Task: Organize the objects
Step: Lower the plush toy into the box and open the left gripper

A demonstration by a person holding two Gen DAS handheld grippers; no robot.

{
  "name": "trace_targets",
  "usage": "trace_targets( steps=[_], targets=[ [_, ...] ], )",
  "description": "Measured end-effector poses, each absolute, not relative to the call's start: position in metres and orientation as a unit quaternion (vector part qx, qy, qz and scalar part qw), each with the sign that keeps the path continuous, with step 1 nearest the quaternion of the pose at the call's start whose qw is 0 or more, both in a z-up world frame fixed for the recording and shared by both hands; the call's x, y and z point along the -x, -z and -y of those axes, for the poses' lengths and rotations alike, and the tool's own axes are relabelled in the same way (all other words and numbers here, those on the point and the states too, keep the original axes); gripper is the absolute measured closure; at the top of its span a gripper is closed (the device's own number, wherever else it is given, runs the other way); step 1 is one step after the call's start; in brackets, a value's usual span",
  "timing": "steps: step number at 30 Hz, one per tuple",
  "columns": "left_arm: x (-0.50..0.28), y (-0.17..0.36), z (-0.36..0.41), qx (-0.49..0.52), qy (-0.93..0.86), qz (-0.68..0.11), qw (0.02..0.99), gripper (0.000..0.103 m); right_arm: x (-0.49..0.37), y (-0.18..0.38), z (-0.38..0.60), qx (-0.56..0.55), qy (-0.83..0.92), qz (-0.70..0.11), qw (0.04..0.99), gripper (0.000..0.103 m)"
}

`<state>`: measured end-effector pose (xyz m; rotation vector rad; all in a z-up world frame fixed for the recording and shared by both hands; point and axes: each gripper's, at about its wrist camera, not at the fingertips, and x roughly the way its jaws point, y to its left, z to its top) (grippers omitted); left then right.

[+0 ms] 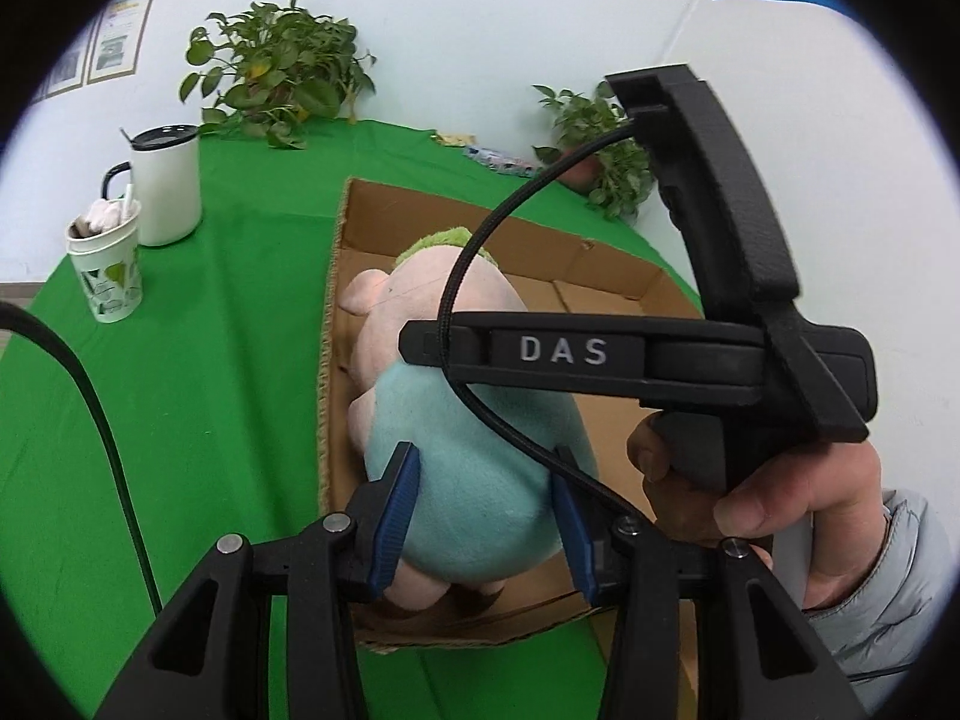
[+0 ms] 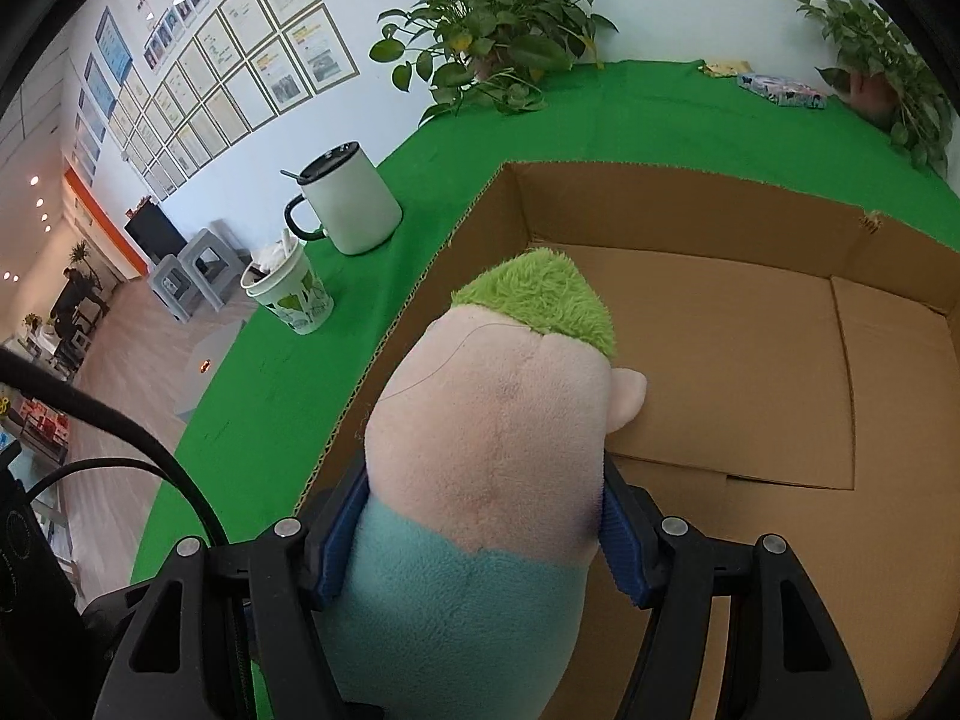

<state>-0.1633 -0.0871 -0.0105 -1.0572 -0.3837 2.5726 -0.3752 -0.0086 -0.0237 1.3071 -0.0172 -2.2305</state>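
Observation:
A plush doll (image 1: 474,468) with pink skin, a light-blue body and green hair lies in an open cardboard box (image 1: 612,282) on a green table. My left gripper (image 1: 486,480) has its blue pads on both sides of the doll's blue body. My right gripper (image 2: 480,516) has its blue pads on both sides of the doll (image 2: 492,438) near the neck. The doll's head (image 2: 510,372) points toward the far wall of the box (image 2: 750,324). The right gripper's black body (image 1: 708,354), held by a hand, crosses the left wrist view above the doll.
A white mug (image 1: 165,186) with a dark lid and a paper cup (image 1: 108,276) stuffed with tissue stand on the green cloth (image 1: 210,360) left of the box. Two potted plants (image 1: 276,72) (image 1: 600,144) and flat packets (image 2: 780,90) sit at the table's far edge.

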Motion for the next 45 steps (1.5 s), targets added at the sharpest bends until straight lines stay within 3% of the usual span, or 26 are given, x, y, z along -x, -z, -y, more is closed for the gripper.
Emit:
trace_targets(
  steps=[11, 15, 18, 25, 30, 34, 45],
  targets=[
    [0.158, 0.018, 0.098, 0.375, -0.905, 0.152, 0.133, 0.061, 0.377, 0.026, 0.028, -0.503, 0.821, 0.027, 0.269, 0.028],
    [0.159, 0.021, 0.109, 0.384, -0.899, 0.183, 0.102, 0.07, 0.371, 0.016, 0.0, -0.507, 0.811, 0.068, 0.283, 0.027],
    [0.157, 0.02, 0.111, 0.386, -0.897, 0.191, 0.1, 0.071, 0.36, 0.016, -0.017, -0.521, 0.794, 0.086, 0.3, 0.027],
    [0.144, 0.016, 0.103, 0.384, -0.904, 0.157, 0.098, 0.072, 0.342, 0.022, -0.003, -0.52, 0.794, 0.053, 0.31, 0.041],
    [0.141, 0.01, 0.113, 0.366, -0.912, 0.16, 0.09, 0.067, 0.352, 0.026, 0.0, -0.511, 0.799, 0.059, 0.312, 0.041],
    [0.148, 0.01, 0.111, 0.369, -0.913, 0.149, 0.089, 0.064, 0.356, 0.027, -0.012, -0.523, 0.79, 0.093, 0.305, 0.029],
    [0.136, 0.01, 0.114, 0.367, -0.921, 0.118, 0.064, 0.064, 0.322, 0.007, -0.023, -0.538, 0.793, 0.054, 0.279, 0.023]
  ],
)
